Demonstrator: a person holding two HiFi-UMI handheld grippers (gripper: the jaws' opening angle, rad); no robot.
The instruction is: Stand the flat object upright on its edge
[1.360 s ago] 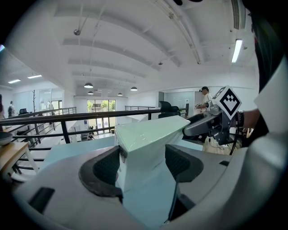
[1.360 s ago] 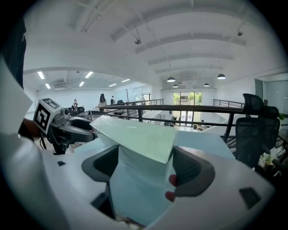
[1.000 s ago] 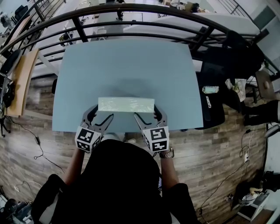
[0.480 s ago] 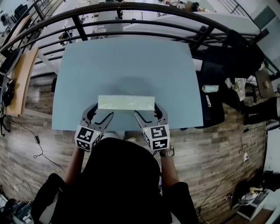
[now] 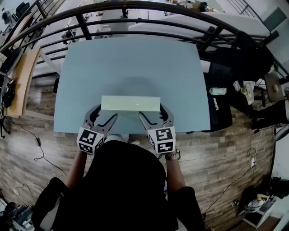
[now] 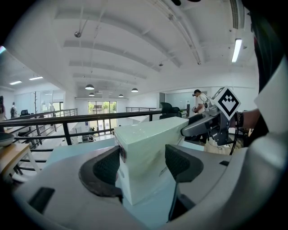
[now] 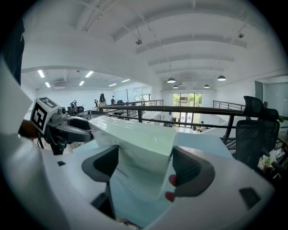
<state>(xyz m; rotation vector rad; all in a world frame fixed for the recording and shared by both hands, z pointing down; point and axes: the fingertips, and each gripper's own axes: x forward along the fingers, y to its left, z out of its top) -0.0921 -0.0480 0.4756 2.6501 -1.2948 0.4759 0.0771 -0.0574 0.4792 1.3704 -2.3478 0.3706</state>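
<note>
**Tabletop** (image 5: 131, 67): pale blue, with a dark railing (image 5: 135, 9) along its 12 o'clock side. It carries one item only.

**Flat object** (image 5: 130, 103): long pale green box, lying crosswise near the 6 o'clock edge of the tabletop.
- Change: over the last second it sits a little further toward 12 o'clock. Its outline in the head view is otherwise much the same.
- Reading: the shift looks like the start of a push or tip from the near side. The broad face is still turned up, so the box is judged not yet on its edge.
- No view settles whether the near long edge has left the tabletop.

**Left hand-held gripper** (image 5: 105, 113): at the box's 9 o'clock end and advanced with it. The jaws are spread wide and straddle the near corner, unclenched.

**Right hand-held gripper** (image 5: 151, 113): mirrors this at the 3 o'clock end. The jaws are likewise spread about the near corner, with no squeeze evident.

**Views compared**
- The head view alone gives the layout: the box square to the tabletop edge, one gripper per corner, and clear tabletop beyond toward 12 o'clock.
- It does not show the box's thickness or any pad contact.
- The left gripper view shows the box (image 6: 148, 152) as fairly thick. The outer pad lies against the end face by a small dark label (image 6: 122, 152), and the inner pad stands before the long near face.
- The right gripper view shows the box (image 7: 139, 143) from the opposite corner, with tabletop visible beneath it between the jaws.
- Each gripper view also takes in the other gripper at the far end.
</note>
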